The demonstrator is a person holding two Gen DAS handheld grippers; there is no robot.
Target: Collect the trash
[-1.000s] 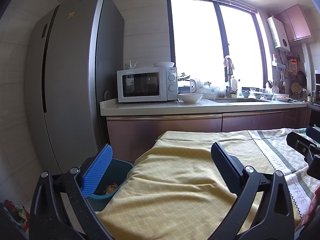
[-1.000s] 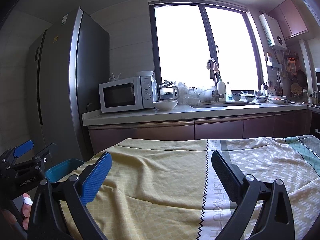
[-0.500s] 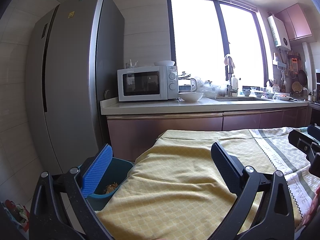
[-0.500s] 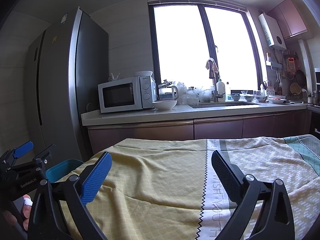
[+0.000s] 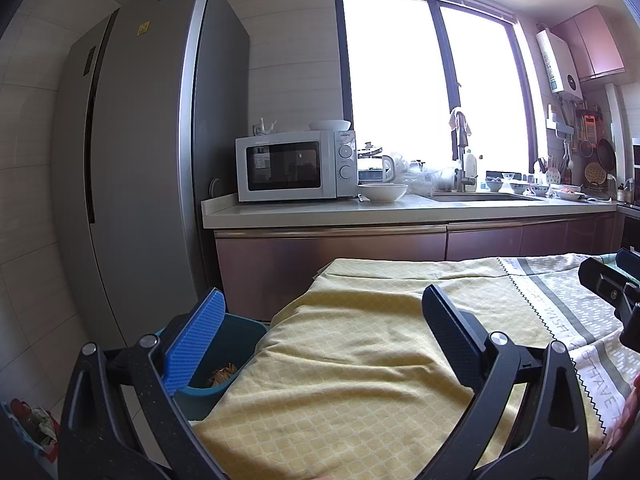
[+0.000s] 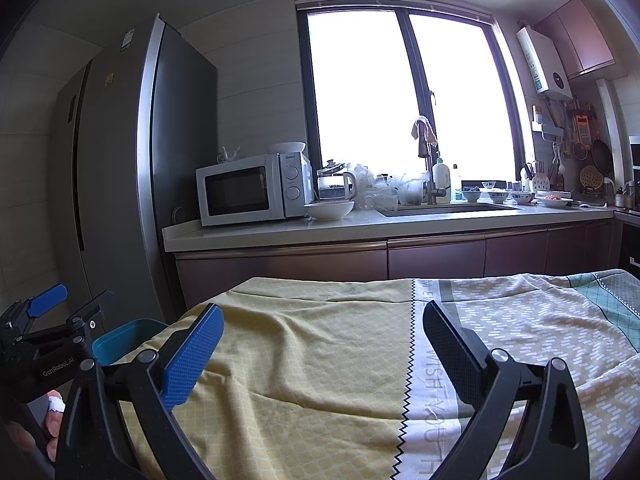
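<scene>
Seemingly, we are near the end of the job, or between pickups. Our left gripper [image 5: 320,332] hovers above the near left part of the cloth-covered worktop [image 5: 360,380], its fingers [image 5: 196,344] spread wide with nothing between them; our right gripper [image 6: 320,352] hangs over the middle of the same cloth [image 6: 300,360], fingers [image 6: 192,360] likewise apart and empty. The teal bin [image 5: 228,356] stands on the floor just beside the worktop's left edge, in front of the tall fridge [image 5: 132,184], and in the left wrist view some brownish scraps [image 5: 222,374] lie inside it, so we judge that at least some trash has been dropped there already. On the stretch of cloth that both views show we see no loose trash at all, only folds and the printed stripe. What is left is hard to say: at the lower left corner of the left wrist view a crumpled, colourful bundle [image 5: 30,424] sits on the floor, which may be more trash, though we cannot tell what it is. The kitchen counter [image 6: 360,228] behind carries a microwave [image 6: 248,190] and bowls, well apart from us.
</scene>
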